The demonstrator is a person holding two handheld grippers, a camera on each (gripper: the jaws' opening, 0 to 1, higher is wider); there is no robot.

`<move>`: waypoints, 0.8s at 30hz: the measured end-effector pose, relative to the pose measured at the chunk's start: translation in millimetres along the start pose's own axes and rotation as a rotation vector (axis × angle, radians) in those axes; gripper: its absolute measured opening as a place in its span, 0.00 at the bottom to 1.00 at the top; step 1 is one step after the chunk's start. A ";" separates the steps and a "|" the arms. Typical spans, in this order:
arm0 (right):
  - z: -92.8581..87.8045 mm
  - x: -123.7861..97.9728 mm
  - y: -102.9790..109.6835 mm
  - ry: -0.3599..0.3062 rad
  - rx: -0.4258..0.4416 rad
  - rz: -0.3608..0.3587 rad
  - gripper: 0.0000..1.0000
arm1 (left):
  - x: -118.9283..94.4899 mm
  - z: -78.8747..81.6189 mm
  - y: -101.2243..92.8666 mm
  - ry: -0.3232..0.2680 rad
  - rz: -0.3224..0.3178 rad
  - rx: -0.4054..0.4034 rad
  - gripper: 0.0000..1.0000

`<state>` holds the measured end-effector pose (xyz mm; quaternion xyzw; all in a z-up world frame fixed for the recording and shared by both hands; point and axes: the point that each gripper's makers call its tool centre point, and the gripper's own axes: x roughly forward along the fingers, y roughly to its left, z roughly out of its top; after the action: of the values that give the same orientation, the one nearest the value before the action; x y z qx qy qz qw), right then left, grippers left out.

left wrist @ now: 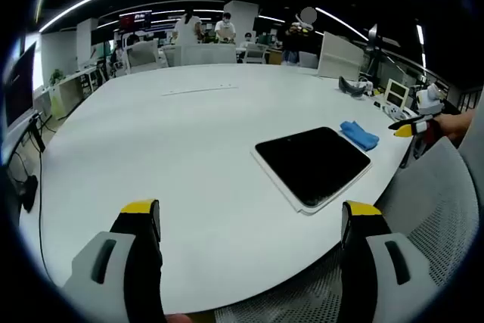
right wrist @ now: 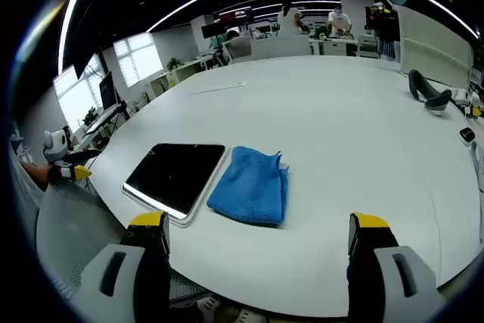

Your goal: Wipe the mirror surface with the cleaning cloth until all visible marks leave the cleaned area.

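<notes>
Right gripper view shows the cleaning cloth (right wrist: 250, 185) lying flat and loosely folded on the white surface (right wrist: 340, 126), near the edge closest to the person, just beside the mirror (right wrist: 175, 178); whether the two touch I cannot tell. The right tool (right wrist: 257, 236) hangs back off that edge with its jaws wide and nothing between them, pointed roughly at the cloth. In the left gripper view the left tool (left wrist: 249, 221) is likewise wide and empty, held off the near edge with the mirror ahead of it.

The step in hand looks to be picking up the cloth, since it lies untouched. To do it well, the right tool should come down over a raised fold, pinch enough layers that the cloth does not slip out, and lift without nudging the mirror.

The mirror is a dark, rounded rectangle lying face up. Its long axis seems to run at a slant to the near edge, one short end towards the person. The cloth's longer side appears to run about parallel to it.
</notes>
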<state>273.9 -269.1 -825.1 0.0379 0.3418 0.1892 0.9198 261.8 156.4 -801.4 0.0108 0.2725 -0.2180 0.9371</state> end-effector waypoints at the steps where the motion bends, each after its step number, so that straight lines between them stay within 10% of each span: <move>1: -0.2 -0.6 -1.3 0.004 -0.022 -0.008 0.96 | -0.2 -0.5 0.6 0.003 0.003 -0.001 0.99; 24: -0.1 3.3 8.8 0.017 -0.013 0.006 0.98 | -2.1 -1.3 2.9 0.001 0.006 0.003 0.99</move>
<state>273.3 -259.8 -825.5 0.0312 0.3482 0.1946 0.9165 260.7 160.0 -801.7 0.0129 0.2725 -0.2156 0.9376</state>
